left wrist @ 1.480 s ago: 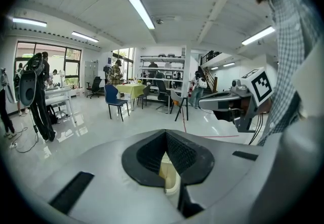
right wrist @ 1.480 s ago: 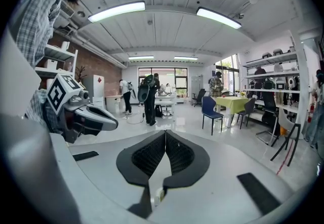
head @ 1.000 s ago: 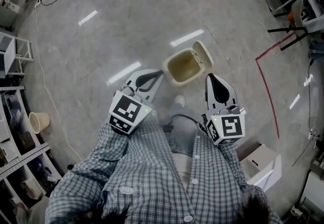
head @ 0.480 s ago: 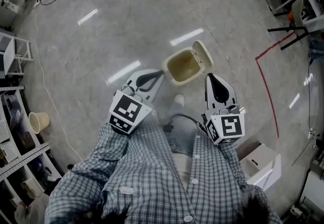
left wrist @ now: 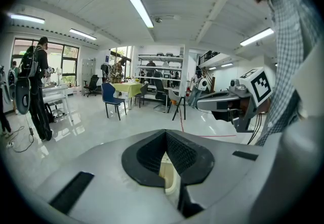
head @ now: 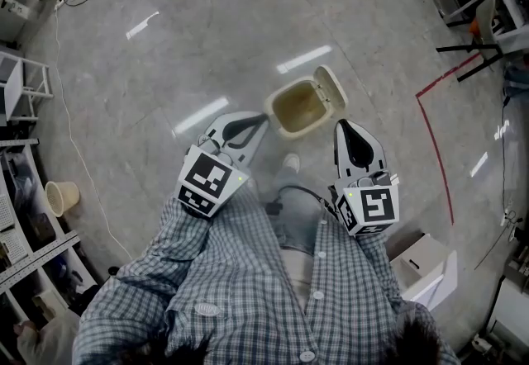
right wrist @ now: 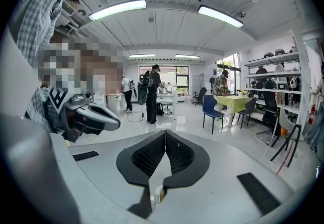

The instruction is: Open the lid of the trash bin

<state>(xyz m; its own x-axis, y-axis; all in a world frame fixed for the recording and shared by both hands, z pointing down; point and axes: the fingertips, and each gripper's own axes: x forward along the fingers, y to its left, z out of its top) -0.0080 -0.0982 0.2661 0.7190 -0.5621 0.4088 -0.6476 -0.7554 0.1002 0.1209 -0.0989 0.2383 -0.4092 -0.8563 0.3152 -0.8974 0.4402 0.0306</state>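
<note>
The trash bin (head: 299,107) is standing on the floor (head: 165,66) with its mouth uncovered. It is sitting just ahead of both tongs, slightly nearer the left pair. Its lid (head: 333,84) is tipping back from the far right rim, away from the tongs.

The left tongs (head: 262,118) are pointing toward the bin's near-left corner. In the head view their tip is lying against that edge, though actual touching cannot be judged. Their jaws are pressing tip to tip with nothing between them, and in the left gripper view a sliver of the cream bin is showing below the pads.

The right tongs (head: 342,125) are hanging just right of the bin, tip near the lid, jaws likewise meeting at the tips and gripping nothing.

Behind the tongs, the person's checked shirt (head: 240,289) is filling the lower frame, with a shoe (head: 293,163) showing between the two tools. A red floor line (head: 438,149) is running to the right of the right tongs. A white box (head: 426,268) is sitting behind them.
</note>
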